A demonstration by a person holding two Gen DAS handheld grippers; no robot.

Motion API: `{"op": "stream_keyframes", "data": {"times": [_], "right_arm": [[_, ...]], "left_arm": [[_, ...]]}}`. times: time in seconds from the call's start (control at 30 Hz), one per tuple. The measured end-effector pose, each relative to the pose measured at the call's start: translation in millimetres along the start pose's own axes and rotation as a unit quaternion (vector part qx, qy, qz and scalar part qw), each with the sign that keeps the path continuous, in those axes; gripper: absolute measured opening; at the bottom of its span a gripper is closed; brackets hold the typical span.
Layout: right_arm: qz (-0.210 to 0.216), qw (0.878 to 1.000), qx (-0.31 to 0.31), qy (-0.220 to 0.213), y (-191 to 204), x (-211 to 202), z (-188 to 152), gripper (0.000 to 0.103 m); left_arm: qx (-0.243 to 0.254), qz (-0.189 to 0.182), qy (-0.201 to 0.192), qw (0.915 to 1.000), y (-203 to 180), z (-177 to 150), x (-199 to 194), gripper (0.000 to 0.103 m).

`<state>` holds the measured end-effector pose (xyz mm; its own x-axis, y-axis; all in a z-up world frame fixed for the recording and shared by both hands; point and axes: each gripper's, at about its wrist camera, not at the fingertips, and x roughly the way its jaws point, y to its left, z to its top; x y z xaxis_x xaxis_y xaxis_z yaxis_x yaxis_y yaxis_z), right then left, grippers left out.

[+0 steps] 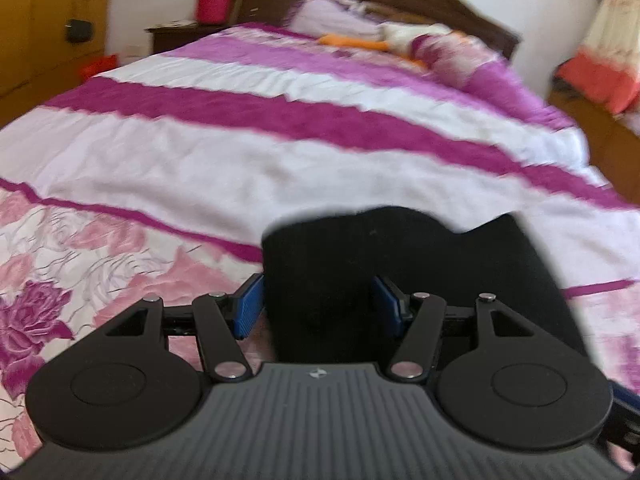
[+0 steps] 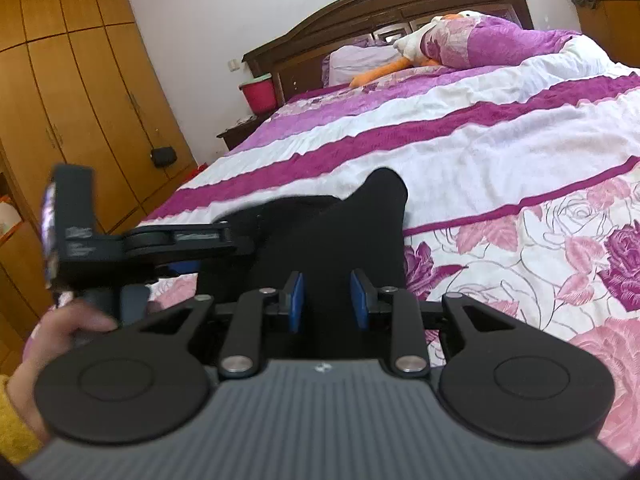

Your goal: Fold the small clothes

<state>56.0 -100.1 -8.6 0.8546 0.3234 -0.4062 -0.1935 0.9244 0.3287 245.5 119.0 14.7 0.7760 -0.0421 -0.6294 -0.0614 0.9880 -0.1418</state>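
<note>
A small black garment [image 1: 400,256] lies on the pink, purple and white bedspread [image 1: 224,160] near the front of the bed. My left gripper [image 1: 318,304] is open, its blue pads either side of the garment's near edge. In the right wrist view the same black garment [image 2: 352,220] lies in front, one corner raised. My right gripper [image 2: 327,300] is open, blue pads astride the cloth. The left gripper [image 2: 192,240] shows at the garment's left side, held by a hand [image 2: 60,344]. Whether either pad touches the cloth is unclear.
A dark wooden headboard [image 2: 384,8] stands at the far end, with pillows [image 2: 360,60] and an orange and white soft toy [image 2: 400,56]. A red bucket [image 2: 260,92] sits on a nightstand at the left. Wooden wardrobes [image 2: 80,80] line the left wall.
</note>
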Motion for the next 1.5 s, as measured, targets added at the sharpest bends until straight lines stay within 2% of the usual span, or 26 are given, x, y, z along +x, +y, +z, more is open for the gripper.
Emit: {"op": "stream_keyframes", "data": {"times": [0.07, 0.2, 0.3, 0.4, 0.5, 0.57, 0.67, 0.73, 0.83, 1.0, 1.2, 1.27, 1.3, 1.33, 1.5], "right_arm": [[0.006, 1.0, -0.005, 0.01, -0.7, 3.4, -3.2, 0.03], [0.017, 1.0, -0.006, 0.017, -1.6, 4.8, -8.2, 0.029], [0.022, 1.0, 0.005, 0.017, -2.4, -0.6, -6.8, 0.03], [0.031, 0.999, 0.02, 0.015, -4.4, -8.8, -3.3, 0.03], [0.022, 0.999, 0.024, 0.005, -5.4, -17.0, -1.3, 0.03], [0.015, 1.0, 0.022, 0.001, -5.8, -21.3, -1.9, 0.03], [0.001, 1.0, 0.017, 0.01, -6.3, -21.9, -5.4, 0.03], [-0.008, 1.0, 0.014, 0.027, -6.2, -19.9, -9.9, 0.03], [-0.014, 0.999, 0.016, 0.05, -9.9, -15.2, -16.7, 0.03], [-0.012, 0.998, 0.009, 0.066, -11.5, -13.3, -23.7, 0.03], [-0.002, 0.998, 0.036, 0.048, -16.0, -20.8, -15.6, 0.031], [0.0, 0.998, 0.045, 0.034, -17.7, -22.7, -9.4, 0.049], [0.002, 0.999, 0.047, 0.026, -18.6, -22.9, -6.1, 0.062], [0.004, 0.999, 0.048, 0.02, -19.3, -22.1, -2.8, 0.066], [0.018, 0.998, 0.052, 0.043, -29.0, -1.1, 4.6, 0.066]], "left_arm": [[-0.005, 0.013, 0.003, 0.9999, 7.8, -7.4, 7.6, 0.065], [-0.02, 0.002, 0.004, 0.9998, 22.9, -12.6, 1.5, 0.065], [-0.02, -0.005, 0.009, 0.9998, 28.1, -12.5, -21.1, 0.065], [-0.02, -0.029, 0.014, 0.9993, 30.3, -19.0, -49.5, 0.065], [-0.016, -0.05, 0.015, 0.9985, 27.8, -30.2, -76.6, 0.065], [0.002, -0.049, 0.017, 0.9987, 23.0, -39.3, -87.1, 0.065], [0.037, -0.014, 0.027, 0.9989, 17.0, -56.0, -86.9, 0.065], [0.039, -0.009, 0.031, 0.9987, 19.0, -67.7, -83.0, 0.066], [0.025, -0.011, 0.029, 0.9992, 25.2, -75.7, -82.8, 0.067], [0.021, -0.008, 0.028, 0.9993, 27.6, -77.3, -86.8, 0.068], [-0.008, -0.038, 0.029, 0.9988, 30.3, -64.1, -92.7, 0.068], [-0.014, -0.049, 0.026, 0.9984, 30.0, -59.0, -92.5, 0.068], [-0.016, -0.053, 0.027, 0.9981, 29.4, -56.5, -91.0, 0.068], [-0.018, -0.056, 0.028, 0.9979, 28.9, -55.3, -89.0, 0.068], [-0.022, -0.056, 0.044, 0.9972, 28.4, -53.2, -72.0, 0.068]]}}
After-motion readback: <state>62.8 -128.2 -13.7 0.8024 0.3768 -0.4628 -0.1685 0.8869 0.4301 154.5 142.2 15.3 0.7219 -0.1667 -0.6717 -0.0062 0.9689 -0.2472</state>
